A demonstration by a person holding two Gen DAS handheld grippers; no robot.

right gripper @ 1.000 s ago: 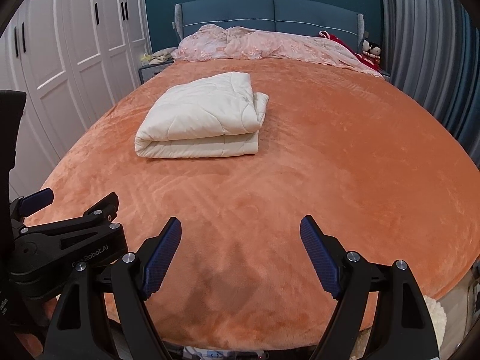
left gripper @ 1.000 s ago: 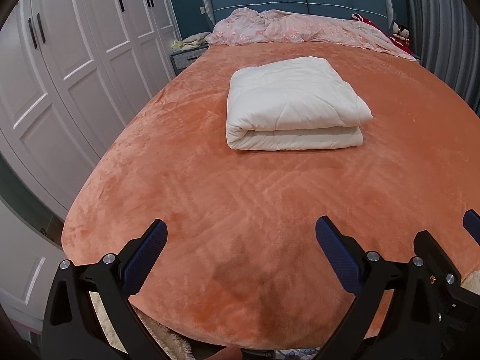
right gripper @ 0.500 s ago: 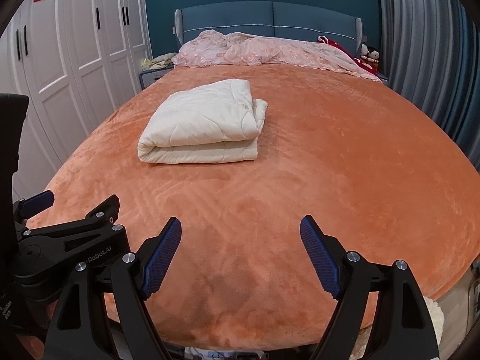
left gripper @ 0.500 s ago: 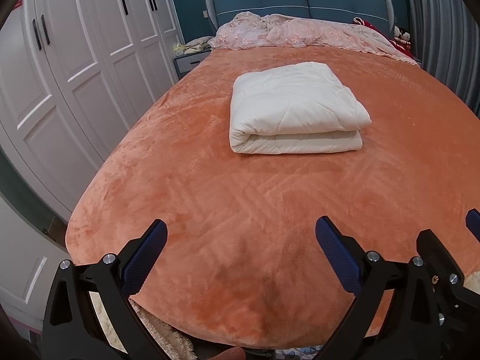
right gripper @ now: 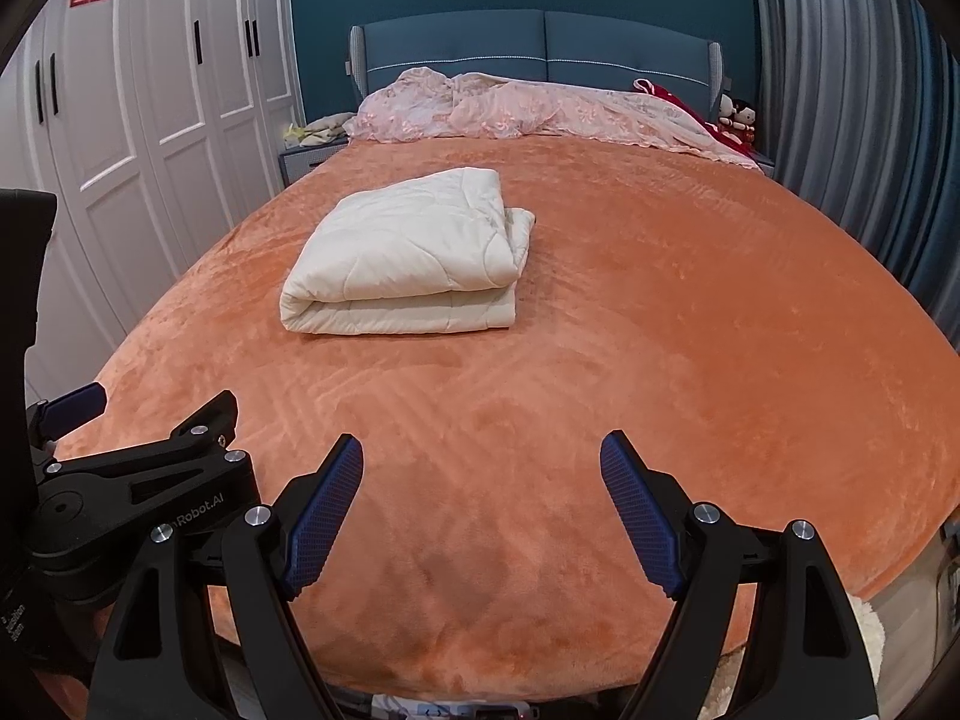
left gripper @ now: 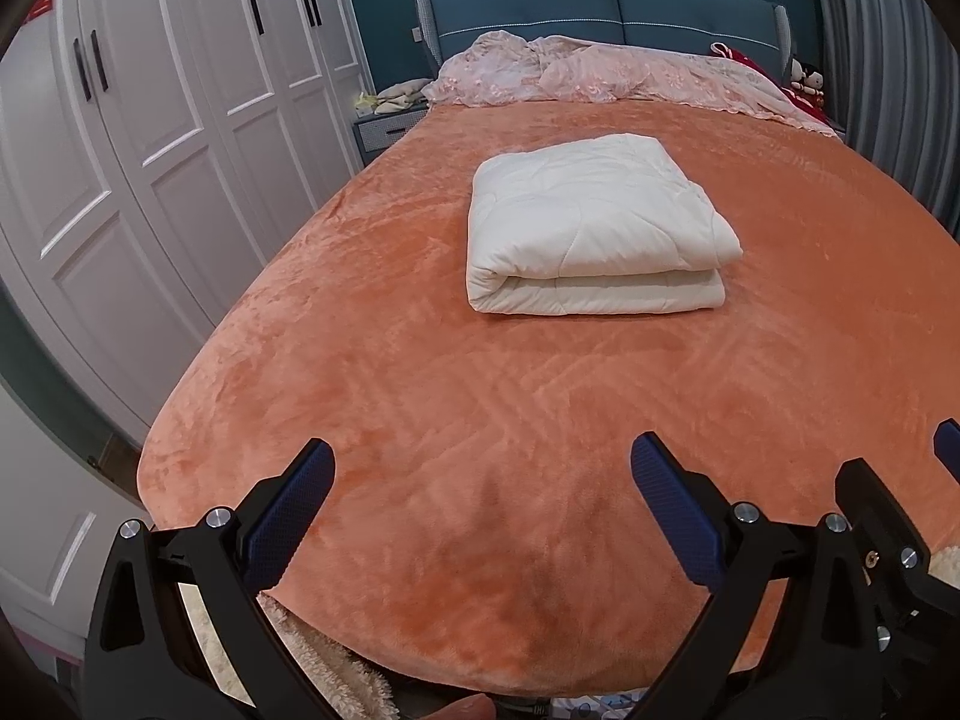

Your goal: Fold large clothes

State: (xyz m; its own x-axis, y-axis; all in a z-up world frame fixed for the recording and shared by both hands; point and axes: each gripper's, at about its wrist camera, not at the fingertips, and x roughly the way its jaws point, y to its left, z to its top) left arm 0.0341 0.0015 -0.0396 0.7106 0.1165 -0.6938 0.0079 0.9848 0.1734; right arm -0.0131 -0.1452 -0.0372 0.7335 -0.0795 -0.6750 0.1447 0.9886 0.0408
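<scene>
- The cream quilted comforter [left gripper: 591, 228] lies folded into a thick rectangular bundle on the bed, its rounded fold facing the foot of the bed; in the right wrist view it [right gripper: 414, 255] sits toward 11 o'clock of the frame centre, in the left wrist view toward 12 o'clock.
- Its right end shows the stacked layers slightly offset, the lower layer sticking out past the upper one.
- Under it, the orange plush bedspread [left gripper: 480, 420] covers the whole bed and drapes over the foot edge.
- At 12 o'clock beyond the bundle, a crumpled pink floral cover [right gripper: 528, 111] lies across the head of the bed, against the blue upholstered headboard [right gripper: 540, 42].
- White wardrobe doors [left gripper: 150, 120] with red paper cut-outs stand at 9 to 10 o'clock; a grey pleated curtain [right gripper: 852, 120] hangs at 2 o'clock.
- The left hand-held gripper [left gripper: 480, 486] hovers over the foot of the bed, jaws spread wide and holding nothing, well apart from the comforter.
- The right hand-held gripper [right gripper: 480, 480] is likewise wide open and empty over the foot edge, just beside the left one.
</scene>
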